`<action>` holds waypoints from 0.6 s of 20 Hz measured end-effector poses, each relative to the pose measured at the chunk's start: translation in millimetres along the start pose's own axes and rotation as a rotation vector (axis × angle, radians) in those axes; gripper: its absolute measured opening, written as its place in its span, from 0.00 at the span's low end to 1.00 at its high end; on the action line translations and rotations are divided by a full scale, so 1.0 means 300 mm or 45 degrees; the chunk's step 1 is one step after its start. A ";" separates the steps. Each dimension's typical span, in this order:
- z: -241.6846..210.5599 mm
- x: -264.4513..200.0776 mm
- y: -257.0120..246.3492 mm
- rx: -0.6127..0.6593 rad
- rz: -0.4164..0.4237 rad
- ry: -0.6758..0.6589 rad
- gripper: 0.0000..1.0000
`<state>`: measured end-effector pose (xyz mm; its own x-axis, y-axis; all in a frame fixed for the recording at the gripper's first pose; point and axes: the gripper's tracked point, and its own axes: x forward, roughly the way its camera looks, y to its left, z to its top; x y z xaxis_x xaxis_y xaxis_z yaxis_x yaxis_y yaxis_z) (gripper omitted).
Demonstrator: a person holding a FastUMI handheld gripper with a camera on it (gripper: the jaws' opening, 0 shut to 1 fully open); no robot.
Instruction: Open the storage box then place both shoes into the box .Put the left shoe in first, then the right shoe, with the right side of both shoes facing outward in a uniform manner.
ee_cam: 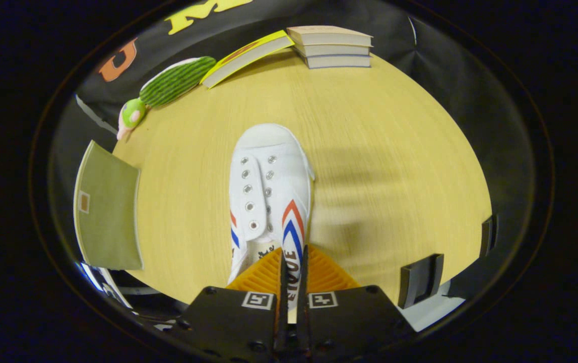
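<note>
A white canvas shoe [268, 186] with red and blue chevrons hangs over the wooden table [379, 151], toe pointing away from me. My gripper [293, 264] is shut on the shoe's right side wall near the heel opening, the cloth pinched between both fingers. To the left of the shoe stands the olive storage box [107, 212]; I see its flat panel with a small tag, and cannot tell whether it is open.
A green plush toy [173, 83] lies at the table's far left. A yellow-covered book [246, 55] leans against a stack of three books [334, 48] at the far edge. Dark brackets [420, 280] sit at the table's near right edge.
</note>
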<state>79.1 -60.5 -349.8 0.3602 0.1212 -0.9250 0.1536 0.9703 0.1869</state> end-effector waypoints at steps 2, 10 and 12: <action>-0.004 -0.016 0.040 0.109 0.093 0.013 0.07; -0.043 -0.218 0.319 0.177 0.275 0.018 0.06; -0.023 -0.312 0.444 0.167 0.322 -0.014 0.06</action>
<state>59.6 58.8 -240.7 0.4122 0.3530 -0.8400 0.1749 0.8741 0.4532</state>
